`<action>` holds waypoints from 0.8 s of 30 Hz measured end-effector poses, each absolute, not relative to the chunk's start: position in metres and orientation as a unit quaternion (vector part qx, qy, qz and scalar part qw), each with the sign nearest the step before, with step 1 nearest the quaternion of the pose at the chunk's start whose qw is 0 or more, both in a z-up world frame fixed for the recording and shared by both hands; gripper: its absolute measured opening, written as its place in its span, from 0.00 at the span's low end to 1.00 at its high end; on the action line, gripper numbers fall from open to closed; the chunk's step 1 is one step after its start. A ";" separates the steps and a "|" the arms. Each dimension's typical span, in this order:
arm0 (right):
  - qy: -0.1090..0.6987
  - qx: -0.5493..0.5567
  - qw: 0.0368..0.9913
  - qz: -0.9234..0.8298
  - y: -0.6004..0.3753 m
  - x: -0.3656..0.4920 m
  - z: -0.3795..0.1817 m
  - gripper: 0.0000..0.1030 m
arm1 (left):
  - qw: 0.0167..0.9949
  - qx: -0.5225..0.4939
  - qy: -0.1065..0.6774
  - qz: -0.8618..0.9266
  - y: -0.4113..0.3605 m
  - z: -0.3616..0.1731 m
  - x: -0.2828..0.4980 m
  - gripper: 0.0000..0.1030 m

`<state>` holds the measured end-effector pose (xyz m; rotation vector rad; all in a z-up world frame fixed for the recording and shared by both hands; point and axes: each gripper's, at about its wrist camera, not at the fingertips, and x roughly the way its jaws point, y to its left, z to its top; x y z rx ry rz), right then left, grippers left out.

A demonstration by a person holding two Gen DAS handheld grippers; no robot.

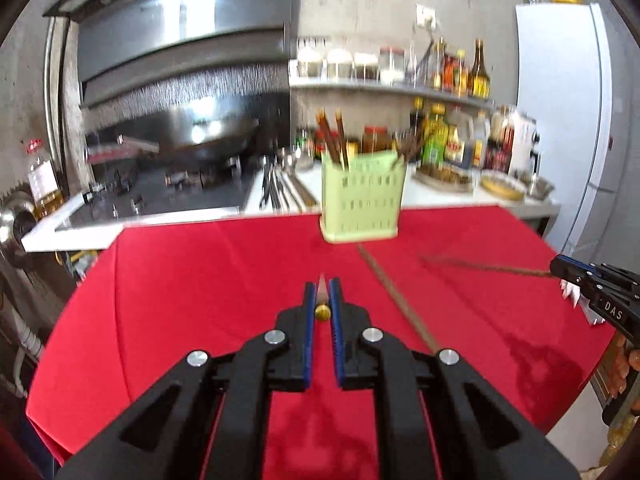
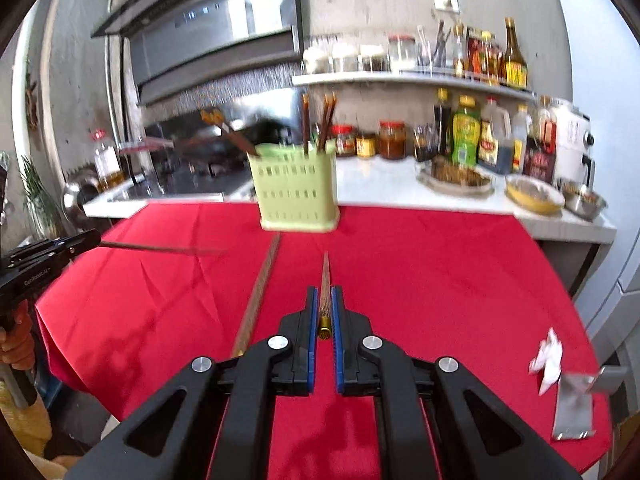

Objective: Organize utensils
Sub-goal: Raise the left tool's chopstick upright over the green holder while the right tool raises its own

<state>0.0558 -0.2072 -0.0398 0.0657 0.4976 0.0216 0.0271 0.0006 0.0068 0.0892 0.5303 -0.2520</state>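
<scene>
A pale green slotted utensil holder stands at the far edge of the red tablecloth, with several brown chopsticks upright in it; it also shows in the right wrist view. My left gripper is shut on a chopstick with a brass end cap, held above the cloth. My right gripper is shut on another brass-capped chopstick pointing at the holder. One loose chopstick lies on the cloth between the grippers, also in the right wrist view.
Behind the table is a white counter with sauce bottles, jars and bowls, and a stove with a wok at the left. A crumpled white paper and a metal piece lie at the cloth's right edge. A white fridge stands right.
</scene>
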 end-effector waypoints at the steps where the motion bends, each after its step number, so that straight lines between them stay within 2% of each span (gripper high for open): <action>1: 0.237 0.032 0.971 0.011 -0.207 0.056 -0.030 0.07 | 0.958 0.044 0.253 -0.125 0.001 0.013 0.027 0.07; 8: 0.188 0.025 0.982 0.012 -0.208 0.063 0.020 0.07 | 0.967 0.040 0.212 -0.137 0.001 0.050 0.028 0.07; 13: 0.184 0.014 0.983 0.019 -0.203 0.085 0.042 0.07 | 0.967 0.036 0.206 -0.143 0.002 0.055 0.034 0.07; 19: 0.176 -0.005 0.984 0.013 -0.195 0.110 0.046 0.07 | 0.968 0.032 0.202 -0.145 0.003 0.056 0.043 0.07; 24: 0.196 -0.020 0.980 0.033 -0.189 0.129 0.029 0.07 | 0.965 0.031 0.216 -0.147 -0.001 0.042 0.057 0.07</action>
